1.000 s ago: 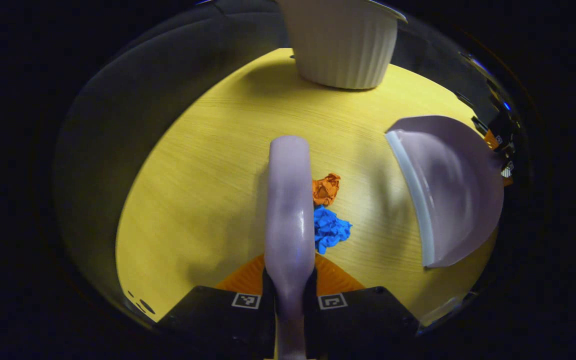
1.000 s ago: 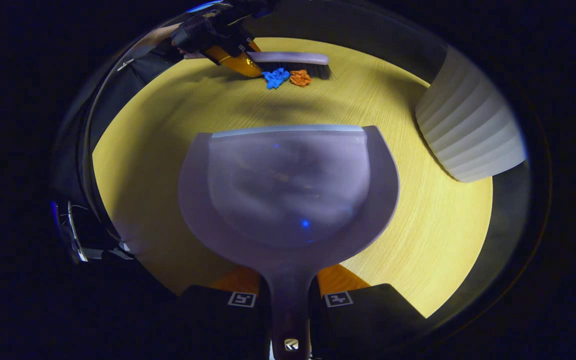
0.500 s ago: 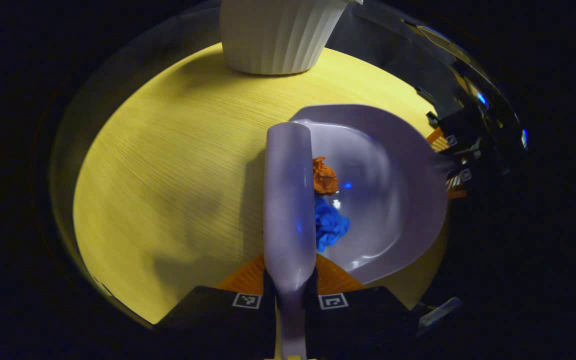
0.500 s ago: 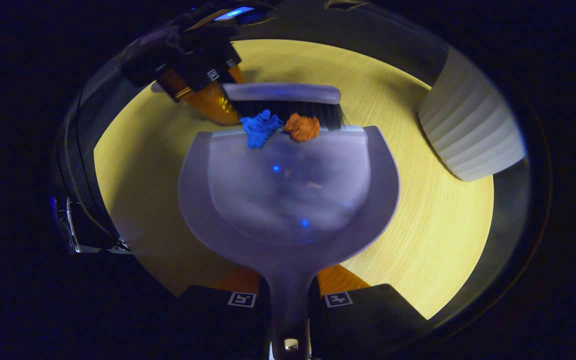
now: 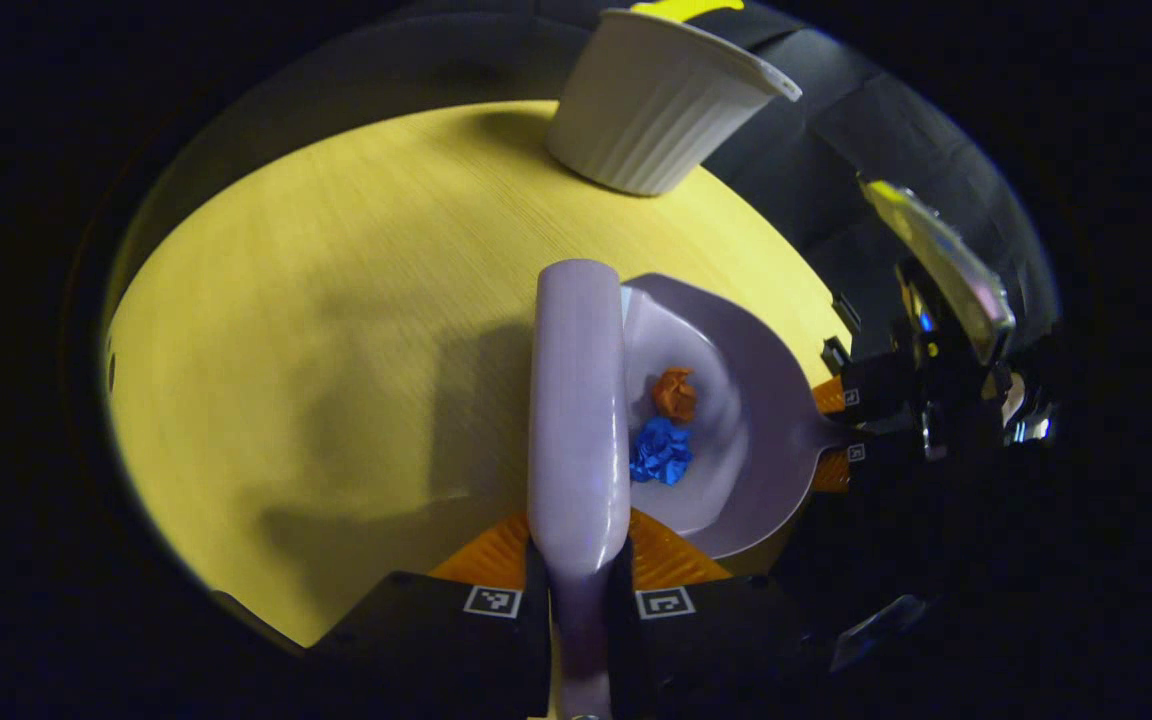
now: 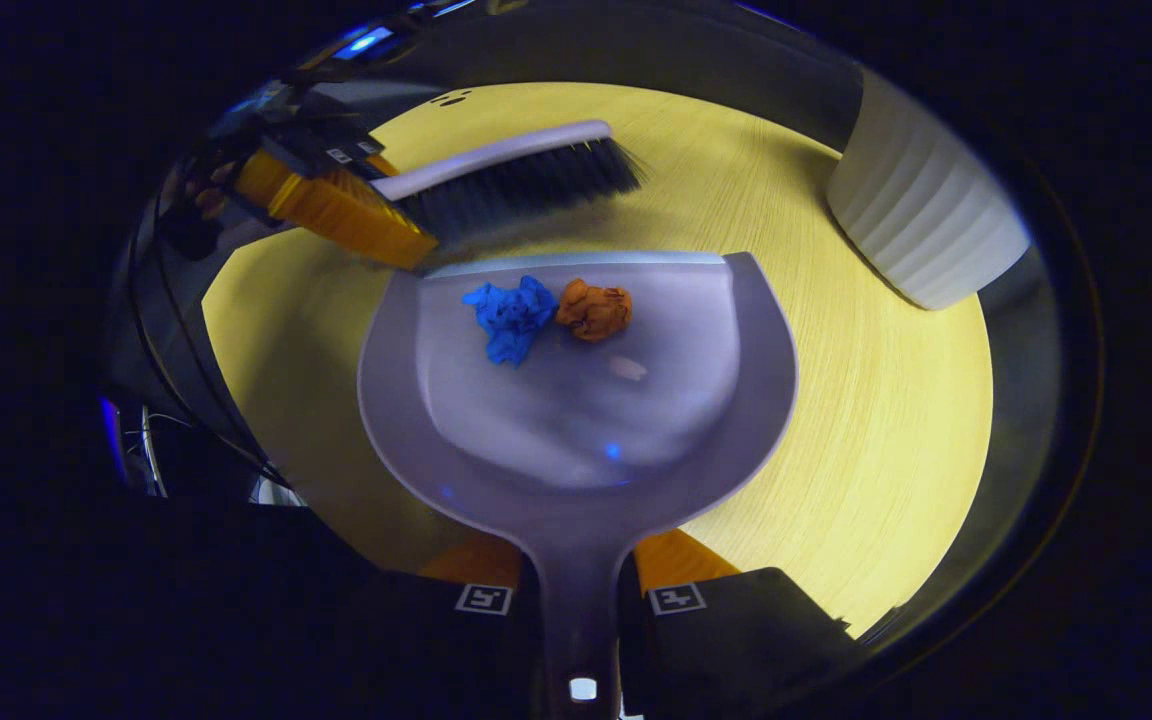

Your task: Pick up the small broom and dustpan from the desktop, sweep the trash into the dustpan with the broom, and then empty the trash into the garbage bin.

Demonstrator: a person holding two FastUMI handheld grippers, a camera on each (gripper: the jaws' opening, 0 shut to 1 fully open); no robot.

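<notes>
My left gripper [image 5: 579, 590] is shut on the handle of the pale lilac broom [image 5: 578, 400], which runs straight ahead of it. In the right gripper view the broom [image 6: 516, 175] hangs tilted just beyond the dustpan's front lip, bristles off the table. My right gripper [image 6: 579, 590] is shut on the handle of the lilac dustpan [image 6: 576, 440]. A crumpled blue scrap [image 6: 509, 317] and an orange scrap [image 6: 594, 309] lie inside the pan near its lip. From the left gripper view the dustpan [image 5: 746, 450] sits right of the broom, holding both scraps [image 5: 666, 425].
A white ribbed garbage bin [image 5: 651, 100] stands at the far edge of the yellow wooden tabletop [image 5: 336, 330]; in the right gripper view the bin [image 6: 921, 225] is at the upper right. Dark booth cloth surrounds the table.
The broom pushed the blue and orange scraps over the lip into the dustpan, then lifted and swung back off the pan. The dustpan stayed in place.
</notes>
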